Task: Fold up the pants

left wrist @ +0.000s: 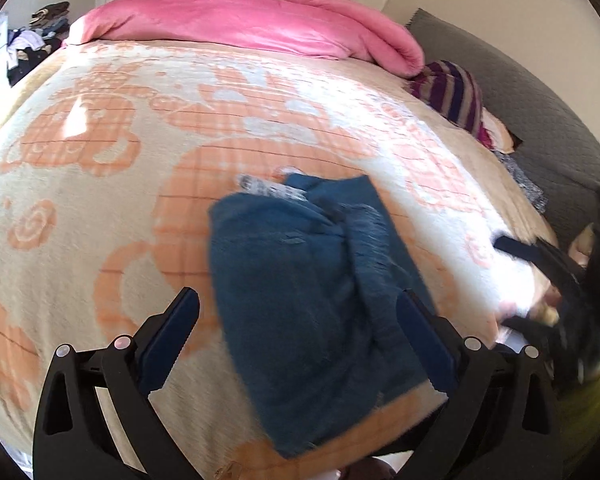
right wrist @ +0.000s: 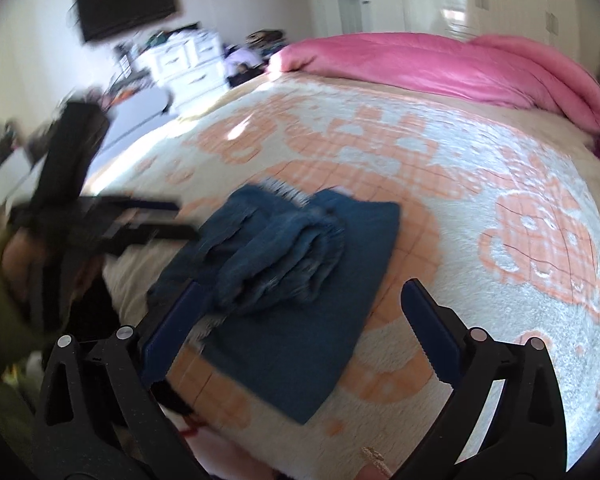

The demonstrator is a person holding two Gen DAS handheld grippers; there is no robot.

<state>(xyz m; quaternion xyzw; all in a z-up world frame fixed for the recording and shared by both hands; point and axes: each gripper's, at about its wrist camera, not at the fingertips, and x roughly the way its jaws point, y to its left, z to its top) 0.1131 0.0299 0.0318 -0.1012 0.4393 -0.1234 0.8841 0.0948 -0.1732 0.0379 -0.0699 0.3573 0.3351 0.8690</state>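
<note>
**Folded Pants on the Bed, Both Grippers Spread**

The pants (left wrist: pixel 312 300) — dark blue denim, folded into a compact rectangle — are being shown lying flat on the blanket (left wrist: pixel 100 208), a cream cover patterned in orange. In the left wrist view the bundle is seen at the centre, running toward 6 o'clock, with its frayed hems lying on top toward 1 o'clock and a pale label showing at its 12 o'clock edge.

The left gripper (left wrist: pixel 300 312) is being held above the pants with its jaws spread wide; nothing is being pinched, and the denim is seen between and beyond the two blue-padded fingers. The right gripper (right wrist: pixel 300 304) is likewise being held with its jaws spread wide and empty, the pants lying in the gap from 12 o'clock down to 6 o'clock of that view. Whether either finger is brushing the cloth cannot be told, since both views are blurred.

A pink duvet (left wrist: pixel 252 24) is seen bunched along the far edge of the bed at 12 o'clock. A striped purple cloth (left wrist: pixel 456 92) is lying at 2 o'clock beside a grey quilted headboard (left wrist: pixel 540 92). In the right wrist view a white dresser (right wrist: pixel 188 64) and a dark wall screen (right wrist: pixel 128 4) are appearing at 11 o'clock — the other gripper is crossing at 9 o'clock, blurred.
</note>
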